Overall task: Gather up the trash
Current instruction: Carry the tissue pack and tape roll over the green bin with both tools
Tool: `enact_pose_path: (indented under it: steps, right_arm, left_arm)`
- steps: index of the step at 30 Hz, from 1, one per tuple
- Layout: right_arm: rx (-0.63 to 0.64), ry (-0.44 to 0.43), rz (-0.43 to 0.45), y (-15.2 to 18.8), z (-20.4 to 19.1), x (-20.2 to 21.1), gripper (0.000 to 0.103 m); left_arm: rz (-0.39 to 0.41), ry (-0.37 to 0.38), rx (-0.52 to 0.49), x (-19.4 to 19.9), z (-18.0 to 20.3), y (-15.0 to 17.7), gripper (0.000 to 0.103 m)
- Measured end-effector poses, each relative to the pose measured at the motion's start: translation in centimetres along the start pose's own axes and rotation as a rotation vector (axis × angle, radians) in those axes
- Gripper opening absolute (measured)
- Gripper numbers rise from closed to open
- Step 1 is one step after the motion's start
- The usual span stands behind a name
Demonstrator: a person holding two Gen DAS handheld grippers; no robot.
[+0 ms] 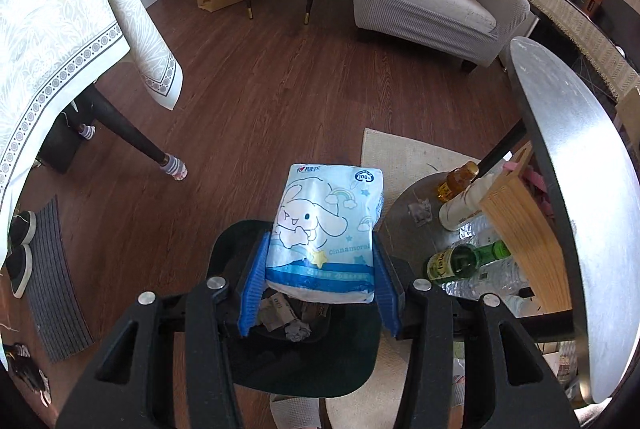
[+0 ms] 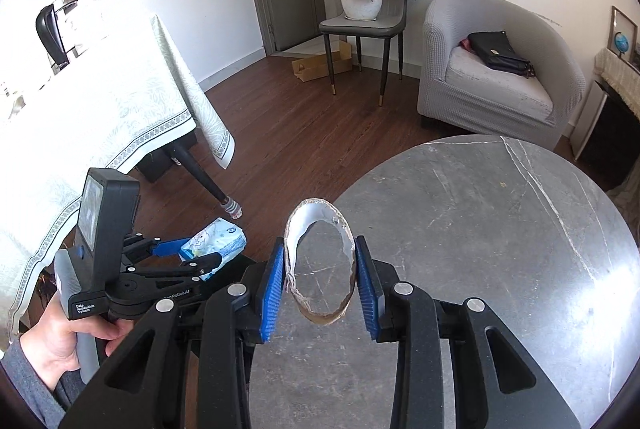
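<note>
Your left gripper (image 1: 320, 269) has its jaws clenched on a tissue pack (image 1: 326, 229), a soft blue-and-white packet printed with a cartoon rabbit. The blue pads (image 1: 252, 285) press its two long sides, and the packet tilts away from you with its far end higher. You are holding it directly above a black trash bin (image 1: 296, 361) that stands on the wooden floor (image 1: 260, 89), partly on a pale rug (image 1: 400, 153). Crumpled paper (image 1: 298, 329) already lies inside the bin, just under the near end of the packet.

Beside the bin to your right is a low round shelf (image 1: 404, 197) carrying a green bottle (image 1: 464, 261) lying on its side, a white bottle (image 1: 464, 205), an amber bottle (image 1: 458, 177) and a small grey wad (image 1: 420, 209).

Your right gripper (image 2: 320, 269) has its jaws grasping a cardboard tube (image 2: 320, 265), squeezed into an oval, with its open end facing the camera. You hold it above the near edge of the round grey marble counter (image 2: 500, 229), clear of its surface.

From the right wrist view, your left hand (image 2: 60, 341) is wrapped around the left gripper's handle, low and to the left of the counter, with the tissue pack (image 2: 214, 241) sticking out past the jaws.
</note>
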State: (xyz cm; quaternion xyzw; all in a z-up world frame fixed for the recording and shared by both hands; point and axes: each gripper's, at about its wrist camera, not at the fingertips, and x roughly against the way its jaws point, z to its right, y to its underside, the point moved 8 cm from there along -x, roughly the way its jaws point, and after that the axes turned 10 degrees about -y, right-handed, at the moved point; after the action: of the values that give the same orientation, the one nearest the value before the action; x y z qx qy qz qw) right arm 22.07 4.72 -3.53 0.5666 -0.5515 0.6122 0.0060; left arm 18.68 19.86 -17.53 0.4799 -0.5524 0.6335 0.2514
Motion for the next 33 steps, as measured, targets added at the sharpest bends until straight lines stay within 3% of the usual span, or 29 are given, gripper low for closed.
enact_pose_path:
  steps: [6, 13, 17, 26, 33]
  right_arm:
    - [0.036, -0.036, -0.021, -0.4, -3.0, -2.0, 0.034]
    - [0.075, -0.073, -0.070, -0.3, -6.3, -5.6, 0.034]
    - [0.091, -0.084, -0.097, -0.4, -7.5, -7.5, 0.034]
    - [0.092, -0.094, -0.146, 0.1, -8.9, -10.2, 0.034]
    - [0.095, -0.082, -0.209, 1.4, -9.3, -13.0, 0.034]
  left_arm:
    - [-0.095, -0.050, -0.014, -3.1, -2.9, 2.5, 0.051]
    - [-0.260, -0.031, -0.021, -7.4, -4.9, 6.1, 0.051]
    - [-0.318, -0.060, -0.052, -9.2, -5.6, 7.9, 0.051]
    - [-0.364, -0.056, -0.033, -10.4, -7.2, 9.1, 0.054]
    - [-0.324, -0.037, 0.008, -9.6, -8.2, 8.3, 0.062]
